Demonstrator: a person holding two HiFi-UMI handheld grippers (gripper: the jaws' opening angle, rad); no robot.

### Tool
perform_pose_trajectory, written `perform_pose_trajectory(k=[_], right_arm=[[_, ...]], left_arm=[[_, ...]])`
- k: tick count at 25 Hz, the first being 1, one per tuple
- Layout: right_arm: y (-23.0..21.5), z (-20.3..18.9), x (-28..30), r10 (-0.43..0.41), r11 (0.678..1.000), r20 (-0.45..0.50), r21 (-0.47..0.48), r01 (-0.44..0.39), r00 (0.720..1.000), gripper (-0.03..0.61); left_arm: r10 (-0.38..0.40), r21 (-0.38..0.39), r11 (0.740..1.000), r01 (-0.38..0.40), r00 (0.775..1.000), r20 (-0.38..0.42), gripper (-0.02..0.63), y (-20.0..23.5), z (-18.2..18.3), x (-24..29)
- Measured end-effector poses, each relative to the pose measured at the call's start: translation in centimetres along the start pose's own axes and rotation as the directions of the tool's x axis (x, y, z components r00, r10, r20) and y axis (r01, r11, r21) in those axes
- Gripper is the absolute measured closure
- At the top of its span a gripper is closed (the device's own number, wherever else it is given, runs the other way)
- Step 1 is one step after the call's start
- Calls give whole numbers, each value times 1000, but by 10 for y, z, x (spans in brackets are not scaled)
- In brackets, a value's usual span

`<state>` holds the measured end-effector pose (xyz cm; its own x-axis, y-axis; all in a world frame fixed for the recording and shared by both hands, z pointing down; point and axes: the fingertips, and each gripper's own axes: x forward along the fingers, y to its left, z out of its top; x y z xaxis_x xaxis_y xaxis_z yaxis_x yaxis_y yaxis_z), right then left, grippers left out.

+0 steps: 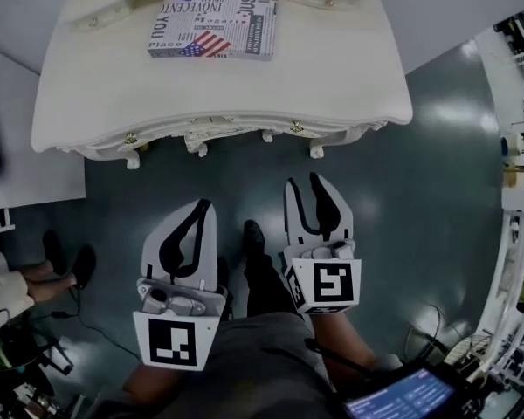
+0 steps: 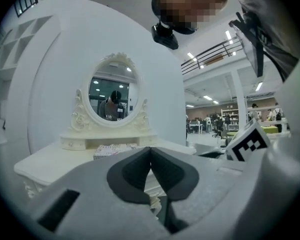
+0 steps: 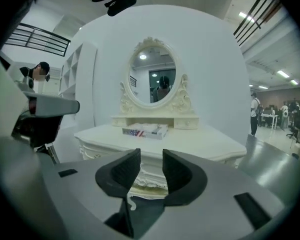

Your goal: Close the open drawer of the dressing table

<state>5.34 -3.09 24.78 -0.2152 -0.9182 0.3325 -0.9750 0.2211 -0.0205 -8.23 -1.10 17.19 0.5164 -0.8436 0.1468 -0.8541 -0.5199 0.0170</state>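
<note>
Ahead, ornate cream dressing table (image 1: 332,68)

Head view looks down; gripper views face the dressing table (image 1: 332,68).

The left hand-held gripper (image 1: 204,208) (image 2: 150,149) is held low at the near left, pointing away from the person, its jaws brought together at the tips with nothing between them. The right hand-held gripper (image 1: 304,187) (image 3: 151,160) sits just beside it and a little farther forward, its jaws parted by a narrow gap and empty. Both forearms run back toward the body at the near edge, the two grippers side by side but not touching.
</note>
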Motion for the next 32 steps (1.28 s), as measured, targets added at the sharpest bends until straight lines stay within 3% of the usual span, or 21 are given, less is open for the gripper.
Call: perform_pose_trajectory(k=[4,6,12,18,29,32], right_arm=[[22,45,-41,-8,1000,123,-22,11,992,453],[33,66,-62,-10,999,176,-28,15,984,488],[68,100,-122,-18,997,263,-72,38,965,534],[91,116,-160,-30,991,335,-115,72,942,557],[93,121,-194,-83,989,356,-85,121,931,565],[97,122,-196,-75,989,365,-91,116,928,565]], left_arm=[[-25,43,999,21,996,88,598,-2,37,-27],[-27,60,998,19,991,132,598,-3,58,-42],[-28,115,993,5,978,205,598,-18,99,-82],[-48,149,989,13,971,235,598,-31,113,-111],[-121,245,968,57,958,259,598,-58,119,-137],[-121,231,971,57,954,273,598,-57,121,-140]])
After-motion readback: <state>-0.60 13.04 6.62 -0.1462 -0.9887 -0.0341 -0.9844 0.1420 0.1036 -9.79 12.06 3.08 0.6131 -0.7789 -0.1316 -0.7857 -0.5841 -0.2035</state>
